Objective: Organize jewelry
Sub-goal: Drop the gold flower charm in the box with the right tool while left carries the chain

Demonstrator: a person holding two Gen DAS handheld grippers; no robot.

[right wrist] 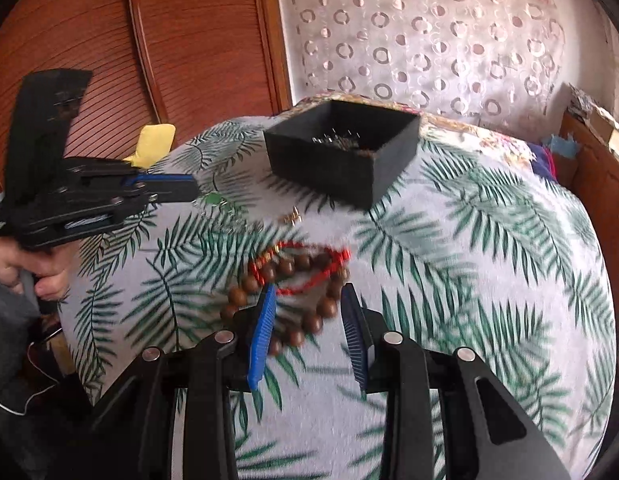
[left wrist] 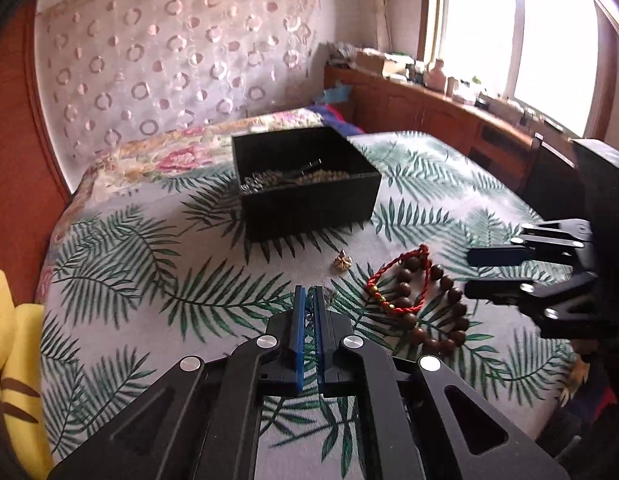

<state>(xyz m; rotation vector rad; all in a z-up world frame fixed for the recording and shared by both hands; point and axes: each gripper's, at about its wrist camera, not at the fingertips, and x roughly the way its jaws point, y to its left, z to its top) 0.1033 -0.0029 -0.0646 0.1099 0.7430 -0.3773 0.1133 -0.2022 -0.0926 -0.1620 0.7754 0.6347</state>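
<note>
1. The left gripper (left wrist: 308,292) has its blue ribbed fingers (left wrist: 298,320) clenched almost flat together; the right wrist view shows a thin chain with a green pendant (right wrist: 214,200) hanging at their tip, so I judge it pinched and lifted off the bed.
2. That makes this the carry step: the next move calls for swinging the chain over the open black square box (left wrist: 305,178) and releasing above it, high enough that the dangling end clears the rim.
3. The right gripper (right wrist: 309,300) hovers over the bracelets with fingers parted, gripping nothing.
4. Waiting on the palm-leaf printed bedspread (left wrist: 149,280): a brown wooden bead bracelet (left wrist: 449,308) of smooth round beads, a red twisted cord bracelet (left wrist: 397,284) with small gold beads lying across it, and a small gold charm (left wrist: 341,261) just beside them.
5. The box, matte and rigid, already holds a tangle of metallic chains and pale beads.
</note>
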